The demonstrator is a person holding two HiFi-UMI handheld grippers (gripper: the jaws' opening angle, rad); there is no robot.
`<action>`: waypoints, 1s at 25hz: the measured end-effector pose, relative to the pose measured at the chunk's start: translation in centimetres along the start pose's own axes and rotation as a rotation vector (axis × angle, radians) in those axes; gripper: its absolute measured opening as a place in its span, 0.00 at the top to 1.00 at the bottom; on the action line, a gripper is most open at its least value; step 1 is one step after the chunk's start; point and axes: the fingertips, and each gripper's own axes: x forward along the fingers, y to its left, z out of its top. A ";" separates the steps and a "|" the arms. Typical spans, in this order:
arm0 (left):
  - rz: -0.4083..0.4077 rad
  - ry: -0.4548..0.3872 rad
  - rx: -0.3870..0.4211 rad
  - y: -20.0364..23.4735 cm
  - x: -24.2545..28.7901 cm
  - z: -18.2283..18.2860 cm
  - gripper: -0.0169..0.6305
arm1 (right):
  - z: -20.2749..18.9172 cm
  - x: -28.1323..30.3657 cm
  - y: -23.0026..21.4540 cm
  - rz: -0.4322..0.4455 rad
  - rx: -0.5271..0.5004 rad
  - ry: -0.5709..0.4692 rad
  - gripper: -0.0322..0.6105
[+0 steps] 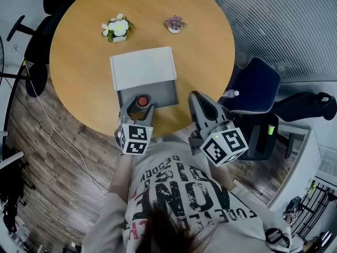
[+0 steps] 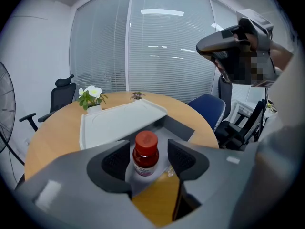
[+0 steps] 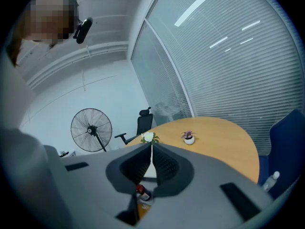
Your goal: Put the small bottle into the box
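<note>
Red-capped small bottle (image 2: 145,152) inside left gripper (image 2: 148,158), jaws spread, angled down, right gripper (image 3: 151,150) closed.

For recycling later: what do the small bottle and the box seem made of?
Small bottle: glossy see-through body showing dark red contents, plastic or glass; matte red cap, probably plastic. Box: smooth matte grey walls, white lid, likely plastic or coated card.

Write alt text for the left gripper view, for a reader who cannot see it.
A small bottle with a red cap stands upright in the open grey box, between the open jaws of the left gripper, which do not touch it. Beyond are the box's white lid and a potted flower on the round wooden table.
</note>
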 end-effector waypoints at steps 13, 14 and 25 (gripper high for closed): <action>-0.050 -0.097 0.005 0.7 -1.4 2.1 0.61 | -1.1 -0.3 1.7 -0.041 0.022 -0.029 0.93; -0.053 -0.106 0.006 0.7 -1.7 2.3 0.61 | -1.2 -0.3 1.9 -0.042 0.028 -0.033 0.93; -0.039 -0.211 0.038 2.1 -4.3 5.9 0.82 | -1.2 -0.6 3.6 -0.049 0.022 -0.055 0.93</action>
